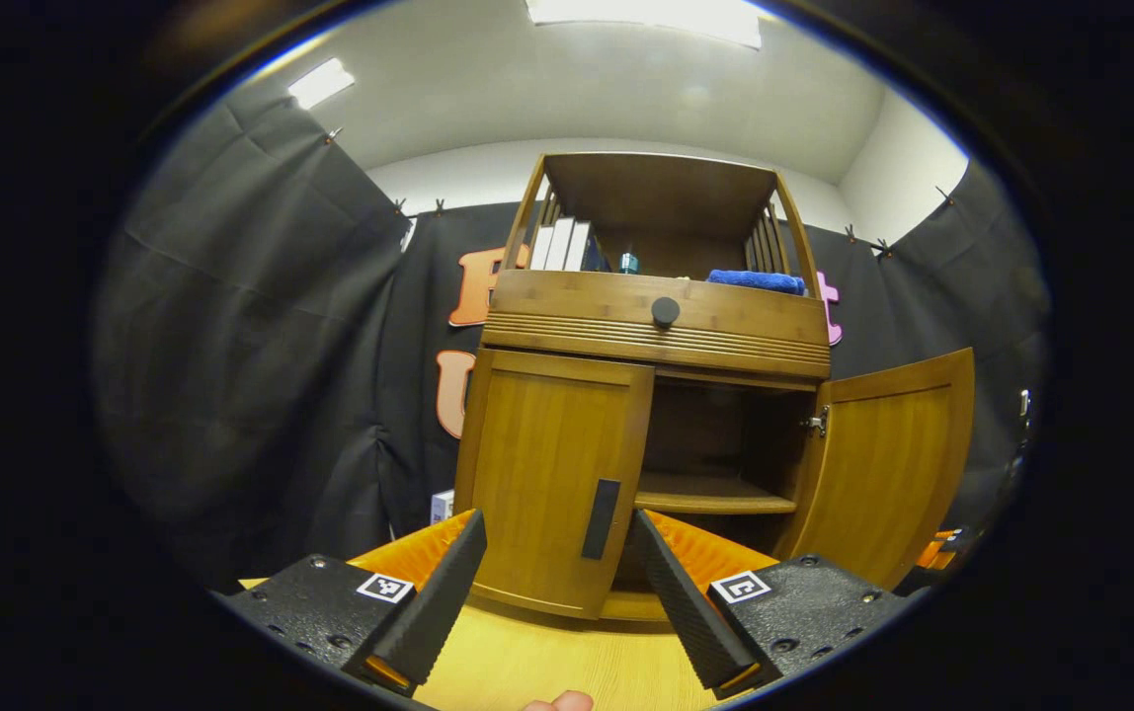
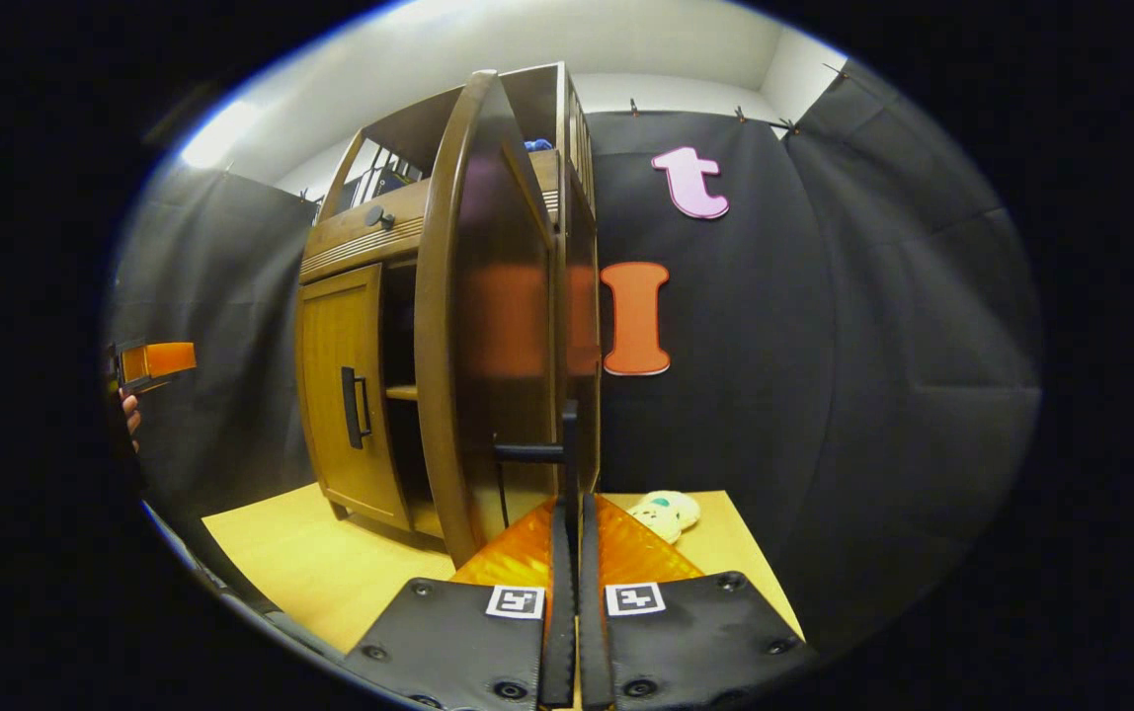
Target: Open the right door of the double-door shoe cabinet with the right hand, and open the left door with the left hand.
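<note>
— Nearest, what do the left gripper (image 1: pixel 552 553) fingers do?
— Spread wide, gripping nothing, just short of the shoe cabinet (image 1: pixel 656 326); the left door's handle (image 1: pixel 601 518) sits between them, not touched. That left door (image 1: pixel 552 479) is closed.
— And the right gripper (image 2: pixel 570 553)?
— Its fingers are pressed together on the right door's handle (image 2: pixel 567 449). The right door (image 2: pixel 488 316) stands swung out from the cabinet, edge-on.
— Where is the cabinet?
— On the wooden worktop (image 1: pixel 527 662), against the black cloth, with an inner shelf (image 1: pixel 715 499) exposed.
</note>
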